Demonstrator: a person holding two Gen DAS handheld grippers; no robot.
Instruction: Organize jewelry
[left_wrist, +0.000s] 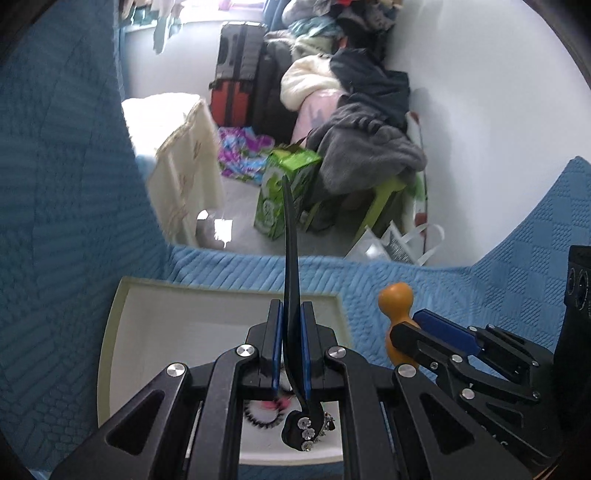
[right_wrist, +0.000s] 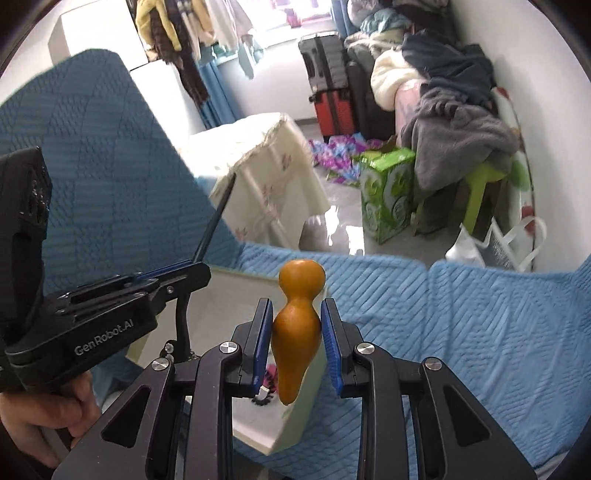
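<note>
Black and thin, one hair clip (left_wrist: 291, 280) is squeezed tight in the left gripper (left_wrist: 291, 314). The right gripper (right_wrist: 295, 317) clamps one orange wooden gourd (right_wrist: 297, 325). Both hang over one white tray (left_wrist: 155, 332).

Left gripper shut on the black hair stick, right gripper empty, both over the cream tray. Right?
Not quite. The right gripper isn't empty: the right wrist view shows it shut on an orange gourd. The left gripper does clamp the black hair stick over the cream tray.

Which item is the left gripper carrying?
Over the blue quilted bedspread sits a cream tray. Above it, the left gripper has its jaws shut on a thin black hair clip, rhinestones at its lower end, unlike the orange gourd alongside.
</note>
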